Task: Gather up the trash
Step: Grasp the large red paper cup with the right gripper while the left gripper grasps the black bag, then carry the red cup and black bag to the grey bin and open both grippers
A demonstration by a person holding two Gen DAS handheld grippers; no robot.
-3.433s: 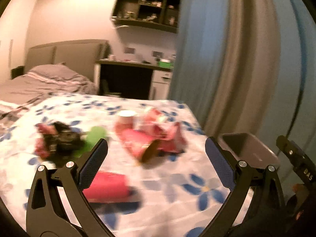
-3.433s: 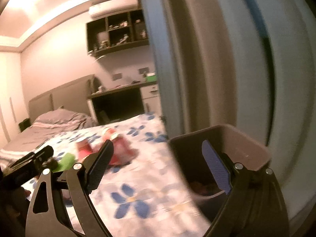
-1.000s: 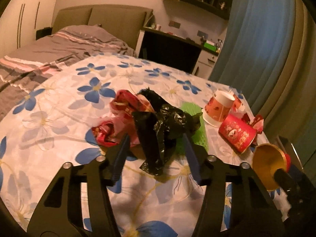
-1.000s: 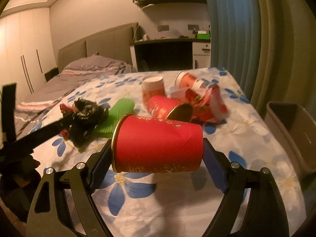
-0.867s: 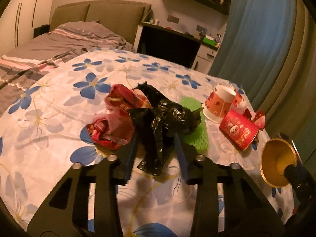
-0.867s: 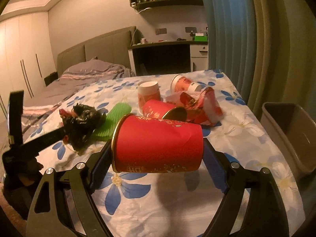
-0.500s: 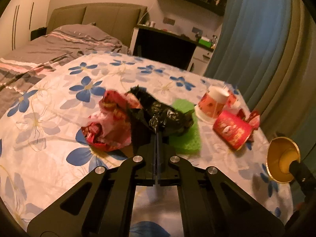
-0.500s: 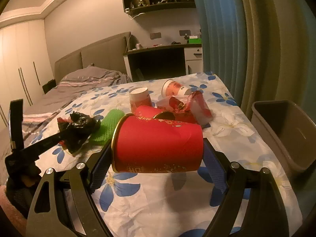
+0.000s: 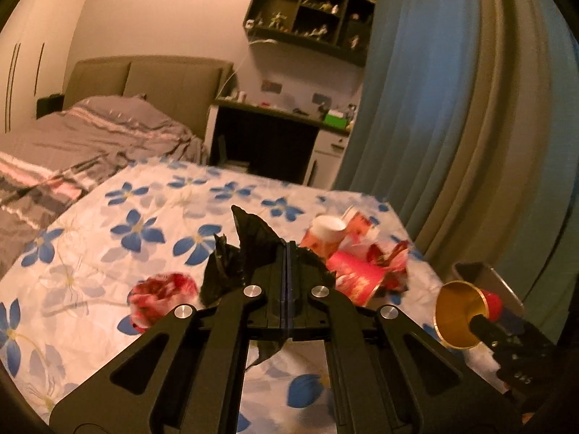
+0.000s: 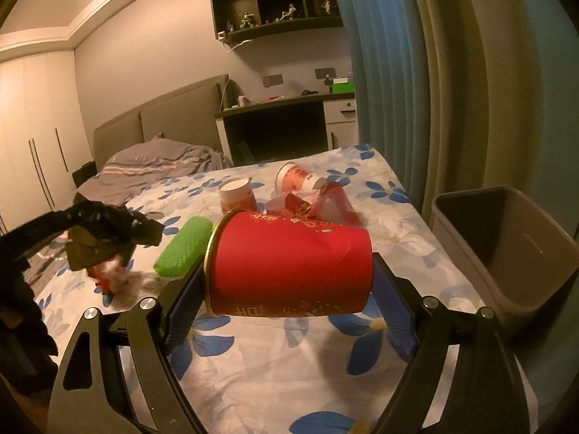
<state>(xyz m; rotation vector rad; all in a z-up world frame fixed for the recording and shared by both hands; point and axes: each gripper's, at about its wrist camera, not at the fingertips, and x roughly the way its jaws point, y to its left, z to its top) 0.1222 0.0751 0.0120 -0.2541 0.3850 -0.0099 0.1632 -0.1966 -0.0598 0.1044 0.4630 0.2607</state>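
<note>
Trash: L tool (image 9: 286,253) just clamped black bag (image 9: 231,264) & lifted it off counter (image 9: 108,253); R tool (image 10: 289,285) grips red cup (image 10: 289,264). Both can go to bin (image 10: 506,253) at right.

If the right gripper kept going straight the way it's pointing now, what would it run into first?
Most likely the crumpled red wrapper on the flowered sheet, just beyond the red cup that the right gripper holds crosswise. Depth is hard to judge; the bin sits off to the right.

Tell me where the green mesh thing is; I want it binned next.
In the right wrist view the green mesh sleeve lies on the floral sheet, left of centre, between the black bag and the held red cup.
</note>
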